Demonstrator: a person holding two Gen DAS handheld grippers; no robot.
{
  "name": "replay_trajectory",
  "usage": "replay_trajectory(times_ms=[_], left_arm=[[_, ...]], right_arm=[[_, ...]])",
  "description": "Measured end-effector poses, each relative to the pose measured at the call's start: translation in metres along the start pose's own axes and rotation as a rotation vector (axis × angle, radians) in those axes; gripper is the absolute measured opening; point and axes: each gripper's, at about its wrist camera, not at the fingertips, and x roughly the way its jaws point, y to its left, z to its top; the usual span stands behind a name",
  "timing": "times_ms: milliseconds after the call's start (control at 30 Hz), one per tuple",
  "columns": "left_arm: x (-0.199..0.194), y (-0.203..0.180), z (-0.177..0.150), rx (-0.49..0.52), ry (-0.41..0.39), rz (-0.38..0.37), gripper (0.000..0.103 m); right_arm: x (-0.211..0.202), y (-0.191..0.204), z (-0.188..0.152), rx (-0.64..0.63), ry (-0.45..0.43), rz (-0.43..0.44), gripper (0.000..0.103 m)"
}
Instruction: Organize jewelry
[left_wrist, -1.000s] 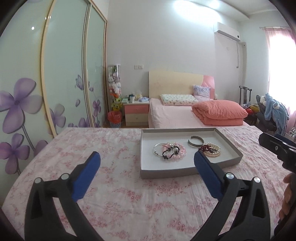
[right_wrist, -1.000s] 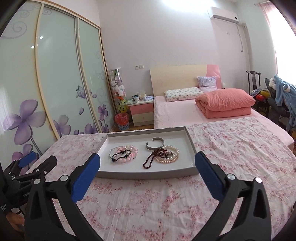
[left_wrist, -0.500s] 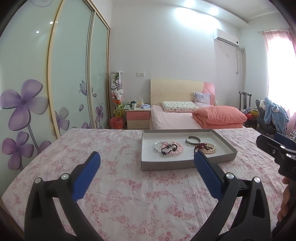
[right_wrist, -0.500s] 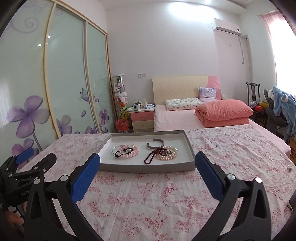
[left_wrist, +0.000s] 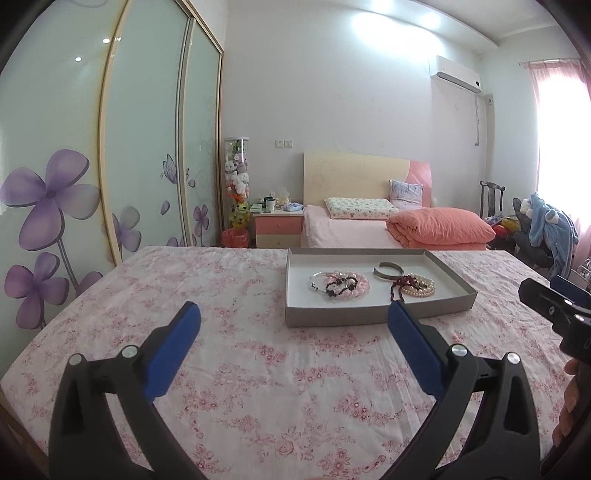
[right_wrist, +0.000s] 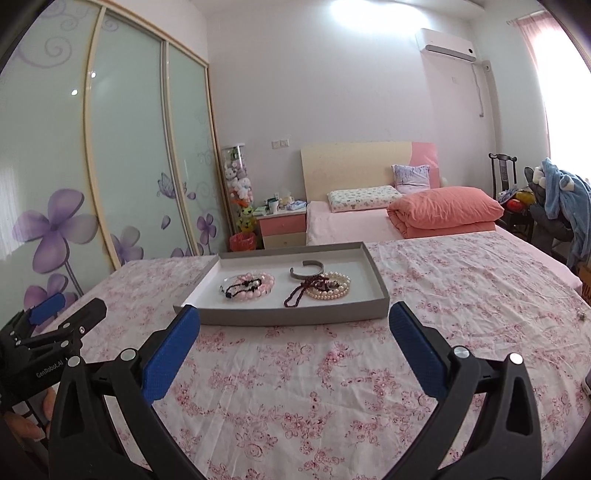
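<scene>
A shallow grey tray (left_wrist: 376, 318) (right_wrist: 291, 316) lies on the floral cloth. Inside it are pink bead bracelets (left_wrist: 351, 286) (right_wrist: 255, 283) with a dark bead bracelet and a silver bangle (left_wrist: 318, 277) over them, a grey cuff (left_wrist: 387, 270) (right_wrist: 306, 269), a pearl strand (left_wrist: 419, 290) (right_wrist: 332, 290) and a dark red bead necklace (left_wrist: 397, 288) (right_wrist: 297, 297). My left gripper (left_wrist: 293, 325) stands open, short of the tray's near left corner. My right gripper (right_wrist: 294, 325) is open too, just before the tray's front wall. Nothing sits between either pair of fingers.
The pink floral tablecloth (left_wrist: 240, 369) covers a wide table. The other gripper shows at the right edge (left_wrist: 554, 314) and the left edge (right_wrist: 48, 343), each with a hand. Behind are a bed (left_wrist: 369, 229), a nightstand (left_wrist: 277, 225) and sliding wardrobe doors (left_wrist: 110, 147).
Both cameras have tilted up and drawn back a little from the tray, so it looks flatter and lower in view. Both grippers stay open and the jewelry has not moved.
</scene>
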Motion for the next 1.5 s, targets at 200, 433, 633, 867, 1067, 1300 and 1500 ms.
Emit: replay_trajectory(times_ms=[200, 433, 633, 867, 1067, 1300, 1500], left_arm=[[-0.0016, -0.0016, 0.001, 0.005, -0.006, 0.0, 0.099], [-0.0001, -0.0029, 0.0007, 0.011, 0.006, -0.001, 0.099], [0.0015, -0.0037, 0.0017, 0.013, 0.008, 0.002, 0.099], [0.0021, -0.0038, 0.0013, 0.015, 0.009, 0.001, 0.099], [0.0031, -0.0042, 0.0014, 0.017, 0.011, 0.001, 0.099], [0.0035, -0.0051, 0.0014, 0.02, 0.013, -0.001, 0.099], [0.0035, -0.0059, 0.0007, 0.022, 0.015, -0.001, 0.099]], right_arm=[[0.0005, 0.0011, 0.0001, 0.0, 0.001, 0.002, 0.101], [0.0013, 0.0016, -0.0006, -0.001, 0.008, 0.005, 0.101], [0.0013, 0.0016, -0.0009, 0.001, 0.009, 0.005, 0.101], [0.0014, 0.0015, -0.0006, 0.001, 0.011, 0.005, 0.101], [0.0016, 0.0017, -0.0006, 0.001, 0.011, 0.005, 0.101], [0.0021, 0.0018, -0.001, 0.004, 0.012, 0.006, 0.101], [0.0026, 0.0022, -0.0028, 0.007, 0.014, 0.006, 0.101]])
